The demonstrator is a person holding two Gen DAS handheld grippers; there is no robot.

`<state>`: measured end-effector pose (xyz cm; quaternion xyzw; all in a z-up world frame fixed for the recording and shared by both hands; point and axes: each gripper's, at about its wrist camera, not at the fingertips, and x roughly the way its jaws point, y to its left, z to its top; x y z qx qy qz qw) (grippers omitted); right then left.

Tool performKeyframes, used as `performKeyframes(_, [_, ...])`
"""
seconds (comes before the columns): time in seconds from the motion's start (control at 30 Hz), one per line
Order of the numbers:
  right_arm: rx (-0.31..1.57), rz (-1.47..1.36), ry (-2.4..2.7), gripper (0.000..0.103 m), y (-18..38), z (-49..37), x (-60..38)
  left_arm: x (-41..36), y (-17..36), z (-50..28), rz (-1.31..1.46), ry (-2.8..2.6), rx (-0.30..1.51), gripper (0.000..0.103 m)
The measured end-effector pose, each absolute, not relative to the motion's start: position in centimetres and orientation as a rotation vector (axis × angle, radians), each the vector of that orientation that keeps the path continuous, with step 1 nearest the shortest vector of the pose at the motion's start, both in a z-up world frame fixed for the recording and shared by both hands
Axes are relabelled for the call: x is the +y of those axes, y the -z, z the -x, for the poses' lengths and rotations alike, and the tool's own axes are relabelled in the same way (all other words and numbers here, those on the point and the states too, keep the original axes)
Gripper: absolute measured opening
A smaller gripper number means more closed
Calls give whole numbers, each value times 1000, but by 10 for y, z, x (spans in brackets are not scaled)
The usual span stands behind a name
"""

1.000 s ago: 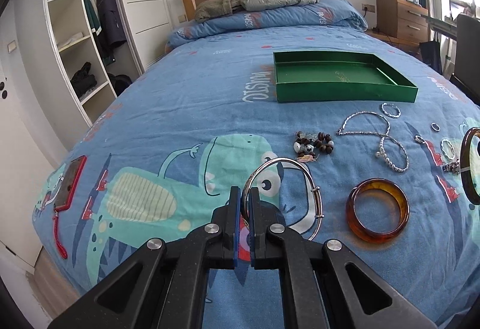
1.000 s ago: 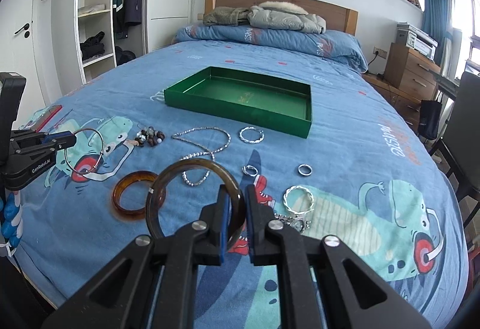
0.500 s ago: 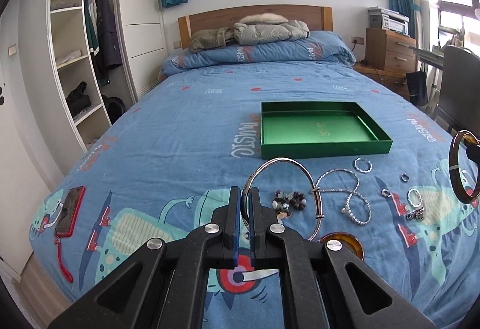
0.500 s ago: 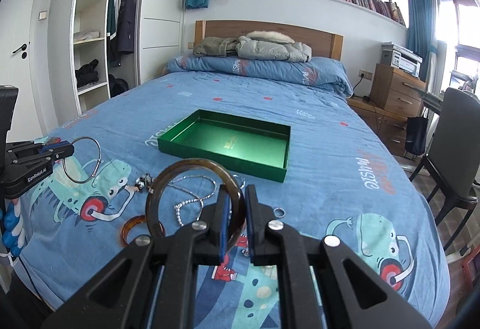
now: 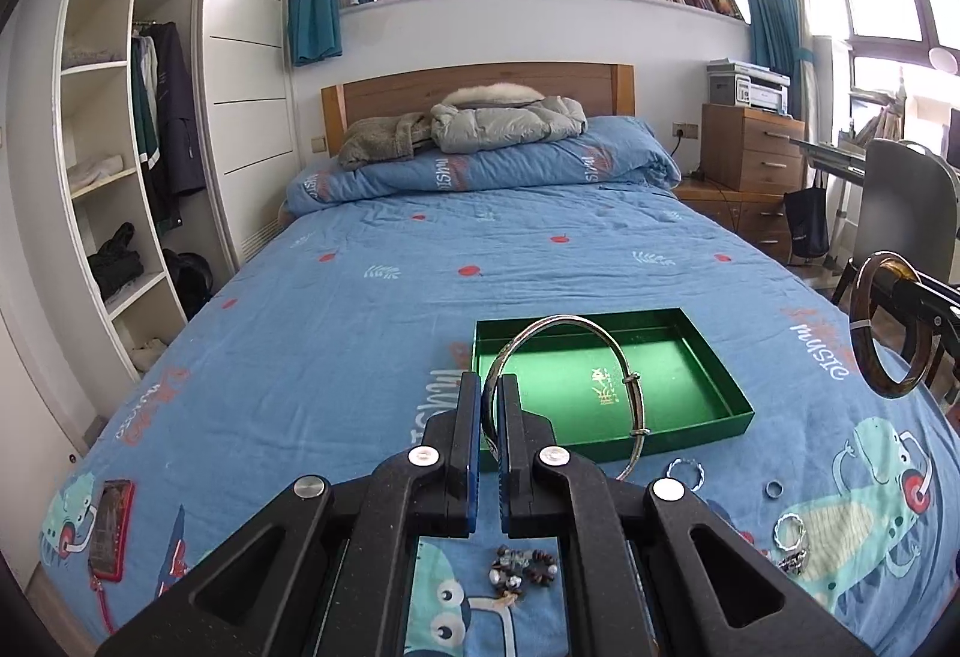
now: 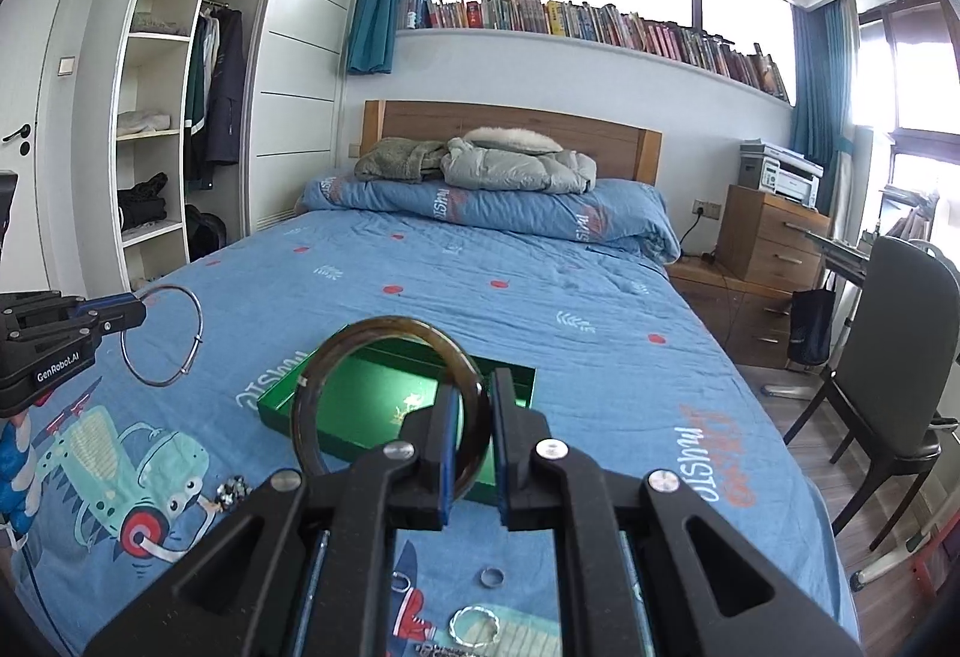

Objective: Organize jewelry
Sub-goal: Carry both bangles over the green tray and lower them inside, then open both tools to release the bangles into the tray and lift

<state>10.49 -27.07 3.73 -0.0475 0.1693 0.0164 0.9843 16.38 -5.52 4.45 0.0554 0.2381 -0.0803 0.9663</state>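
Both of your grippers are pinched tight on bangles. Your left gripper (image 5: 489, 399) clamps the silver bangle (image 5: 564, 324); your right gripper (image 6: 471, 405) clamps the dark amber bangle (image 6: 336, 357), above the green tray (image 5: 690, 432).

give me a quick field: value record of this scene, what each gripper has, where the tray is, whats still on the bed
left gripper: shut on silver bangle, held in the air
right gripper: shut on dark brown bangle, held in the air
green tray: on the blue bedspread, nothing seen in it
still on bed: bead bracelet, small rings, phone near the left edge
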Motion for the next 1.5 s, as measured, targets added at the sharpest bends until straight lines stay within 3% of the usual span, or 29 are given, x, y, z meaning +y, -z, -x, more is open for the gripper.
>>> performKeyframes(0.3, [360,83,-37,9,-24,-185,-280,-83,-21,-247,-116,173,535,5])
performKeyframes(0.67, [463,43,-48,9,38,-289,-292,-120,38,-339,-136,192,644,5])
performKeyframes(1.17, [769,69,-57,9,141,-362,-293,-129,122,-383,-81,186,866,4])
performKeyframes(1.5, [820,78,-66,10,154,-366,-294,-122,125,-386,-48,189,872,5])
